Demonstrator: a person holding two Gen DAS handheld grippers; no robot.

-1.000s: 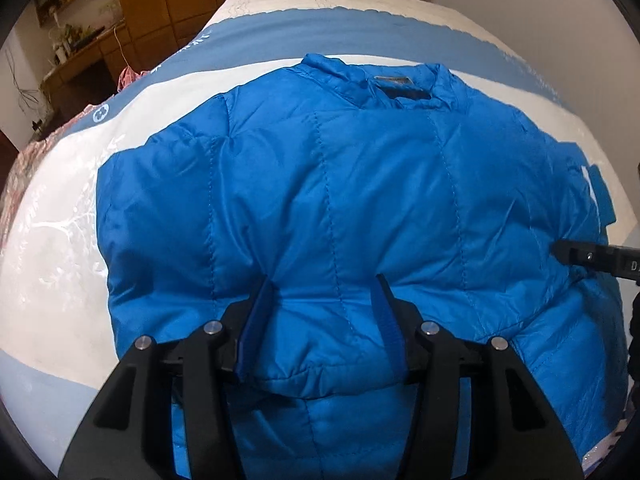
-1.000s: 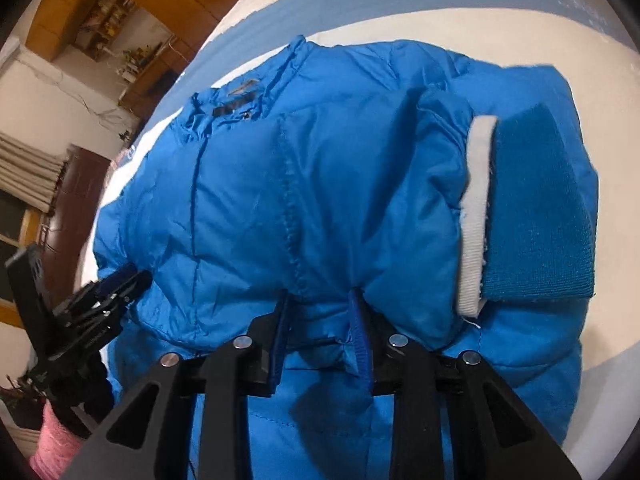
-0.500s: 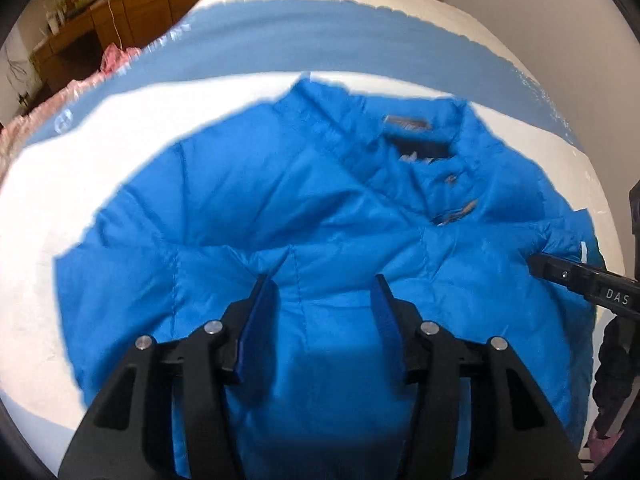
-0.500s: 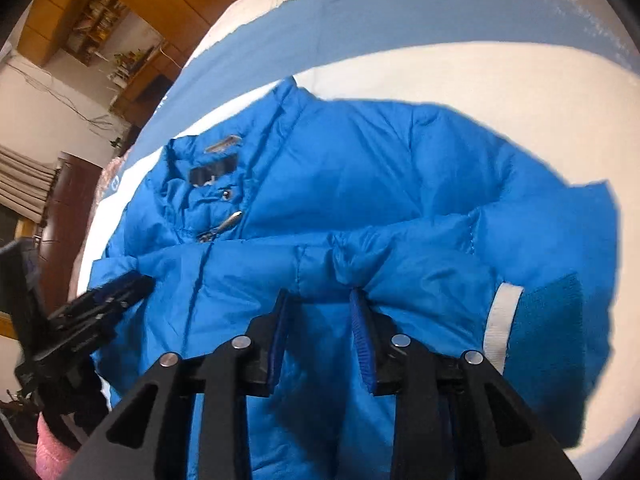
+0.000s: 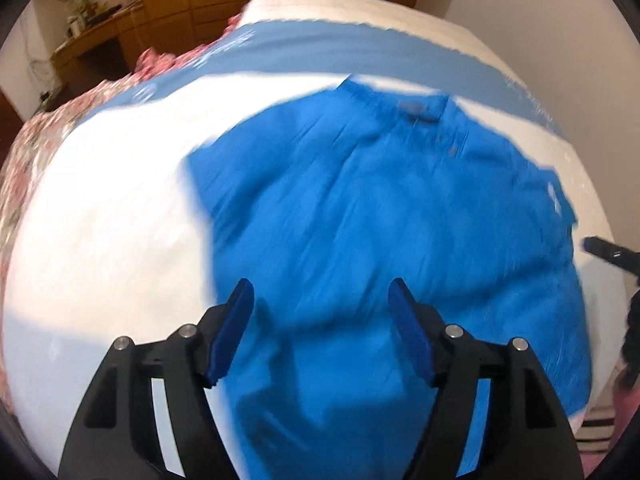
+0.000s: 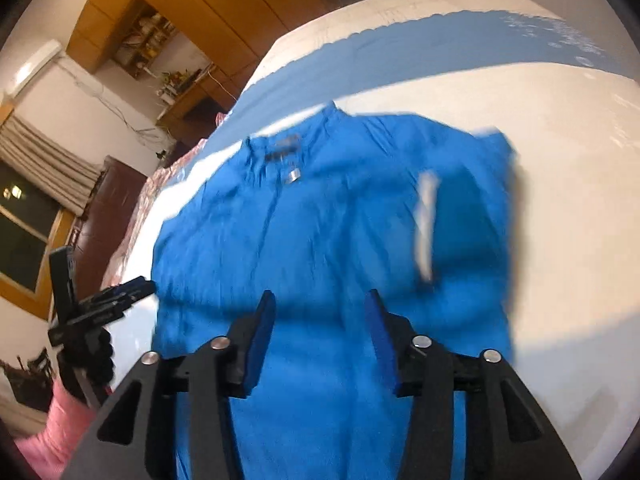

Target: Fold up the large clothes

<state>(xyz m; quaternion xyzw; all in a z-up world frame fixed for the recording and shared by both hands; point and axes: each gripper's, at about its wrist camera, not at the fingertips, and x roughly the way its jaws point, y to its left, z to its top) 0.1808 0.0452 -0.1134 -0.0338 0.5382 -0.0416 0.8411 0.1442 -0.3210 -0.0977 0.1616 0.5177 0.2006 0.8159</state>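
A bright blue padded jacket (image 5: pixel 384 232) lies spread on the bed, collar (image 5: pixel 420 110) at the far end, blurred by motion. My left gripper (image 5: pixel 320 292) hovers over its near part. Its jaws are opening, and the cloth lies below them without the pads pressing on it. In the right wrist view the jacket (image 6: pixel 320 232) shows a sleeve with a white stripe (image 6: pixel 426 216) folded over its right side. My right gripper (image 6: pixel 320 304) hangs above the near hem, jaws opening, gripping nothing. Each gripper shows in the other's view: the right gripper (image 5: pixel 608 250) and the left gripper (image 6: pixel 116 296).
The bed cover (image 5: pixel 104 216) is white with a blue band (image 5: pixel 320 52) across the far part. Pink floral cloth (image 5: pixel 36 132) lies along its left edge. Wooden cabinets (image 6: pixel 224 4) and a desk (image 5: pixel 96 40) stand beyond. A pink sleeve (image 6: pixel 52 432) shows behind the left gripper.
Both grippers were pinching folds of the jacket near its hem. They have let go, their jaws have widened, and both have drawn back and up, so more bed shows around the jacket.
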